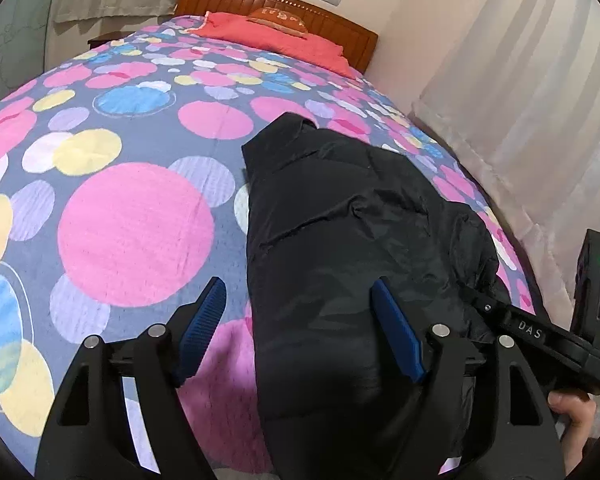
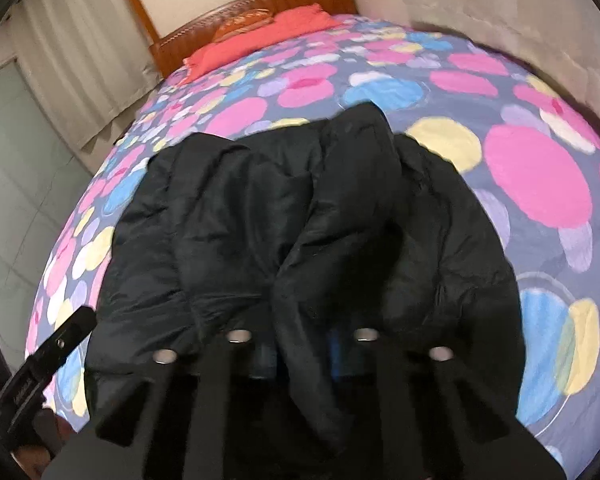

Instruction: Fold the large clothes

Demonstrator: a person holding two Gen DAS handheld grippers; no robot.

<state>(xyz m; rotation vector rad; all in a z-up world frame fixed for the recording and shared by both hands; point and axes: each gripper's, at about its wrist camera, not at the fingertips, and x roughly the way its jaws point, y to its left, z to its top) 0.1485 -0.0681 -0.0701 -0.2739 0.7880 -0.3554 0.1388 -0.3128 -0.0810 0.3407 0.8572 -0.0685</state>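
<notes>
Black jacket (image 2: 300, 220) lies on bed (image 1: 136, 224), bunched ahead of both claws | right claw (image 2: 300, 344) clenched on a raised fold, likely to carry it over | left claw (image 1: 300, 312) released, straddling the jacket's left edge.

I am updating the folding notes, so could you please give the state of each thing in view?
Black jacket: lying on the bed, partly folded, its near edge gathered up.
Left hand-held gripper: open, holding nothing, over the jacket's edge.
Right hand-held gripper: shut on the black jacket.
Bedspread: spread flat.
Red pillow: lying by the headboard.
</notes>
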